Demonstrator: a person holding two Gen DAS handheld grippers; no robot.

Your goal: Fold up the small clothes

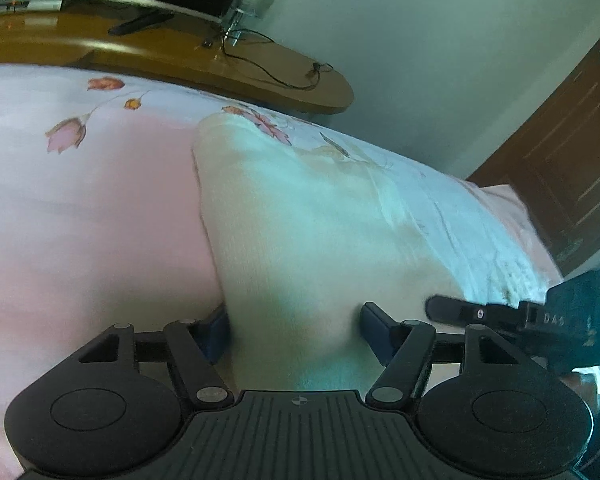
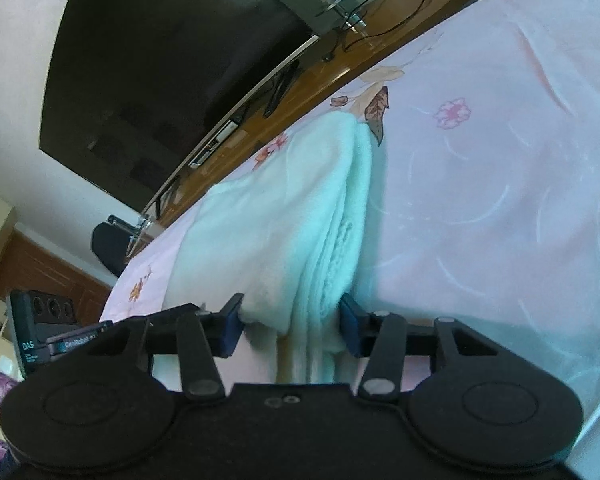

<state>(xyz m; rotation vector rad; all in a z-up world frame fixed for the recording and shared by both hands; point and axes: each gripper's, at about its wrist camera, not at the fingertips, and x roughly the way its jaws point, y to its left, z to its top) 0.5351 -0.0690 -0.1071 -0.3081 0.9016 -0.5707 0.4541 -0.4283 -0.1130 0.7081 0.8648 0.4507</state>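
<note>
Your cloth (image 2: 284,216) lies on the bed (image 2: 500,160), folded some. Both tools, left (image 1: 294,328) and right (image 2: 290,320), pinch its edge. More folds remain.

Bed (image 1: 80,220) with a pale garment (image 1: 300,220)
Pink sheet (floral print) carries the folded whitish cloth, lying lengthwise, near edge toward the cameras.

Both cameras sit just behind their own fingers, angled down and very close to the bed sheet (image 1: 80,220). The left wrist view faces along the white cloth (image 1: 300,220) toward a wooden shelf (image 1: 260,76); the right wrist view, rolled sideways, shares that cloth, sheet and shelf.
</note>
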